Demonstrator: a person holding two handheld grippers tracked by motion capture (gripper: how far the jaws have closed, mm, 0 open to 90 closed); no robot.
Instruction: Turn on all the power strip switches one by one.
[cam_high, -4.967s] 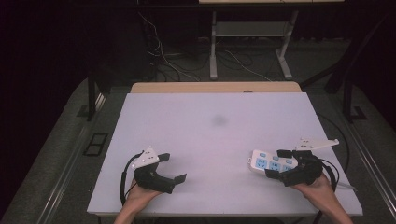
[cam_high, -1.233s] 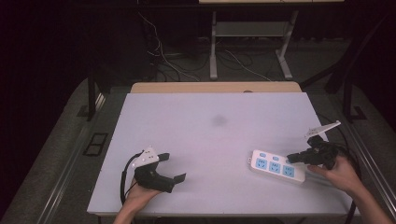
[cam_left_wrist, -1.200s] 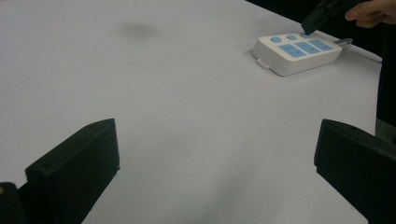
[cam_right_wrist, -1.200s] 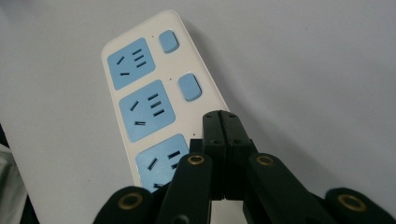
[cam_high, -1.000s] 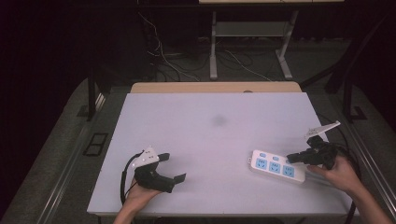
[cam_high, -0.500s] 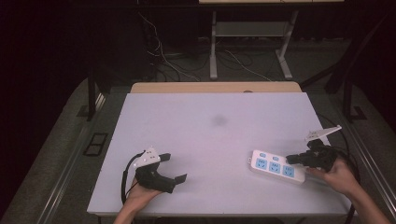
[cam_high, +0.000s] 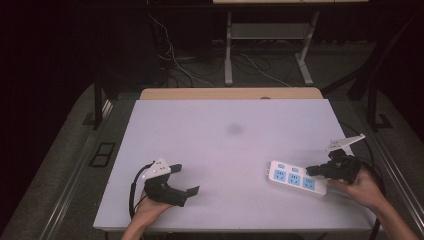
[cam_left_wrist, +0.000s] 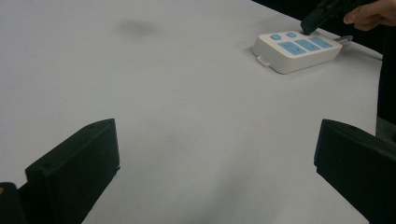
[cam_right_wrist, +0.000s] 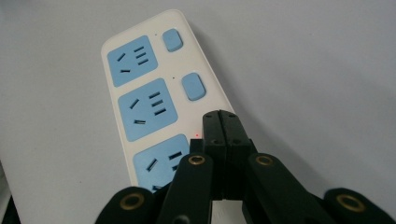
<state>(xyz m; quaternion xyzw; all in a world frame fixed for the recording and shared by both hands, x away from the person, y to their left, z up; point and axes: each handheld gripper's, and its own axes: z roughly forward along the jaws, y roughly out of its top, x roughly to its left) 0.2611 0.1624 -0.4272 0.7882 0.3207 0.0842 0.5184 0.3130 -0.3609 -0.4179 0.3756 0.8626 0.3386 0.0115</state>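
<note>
White oblong plastic power strip with blue sockets lies at the table's four o'clock, long axis ten-to-four. Right gripper, jaws together, tips on it; left gripper gapes, empty.

My left gripper rests low in my left hand, jaws spread wide apart. My right gripper points leftward, jaws pressed together, held by my right hand.

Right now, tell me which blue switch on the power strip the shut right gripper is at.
The third switch, hidden under the right gripper tips on the power strip; a red dot glows there. The middle switch and far switch are uncovered.
</note>
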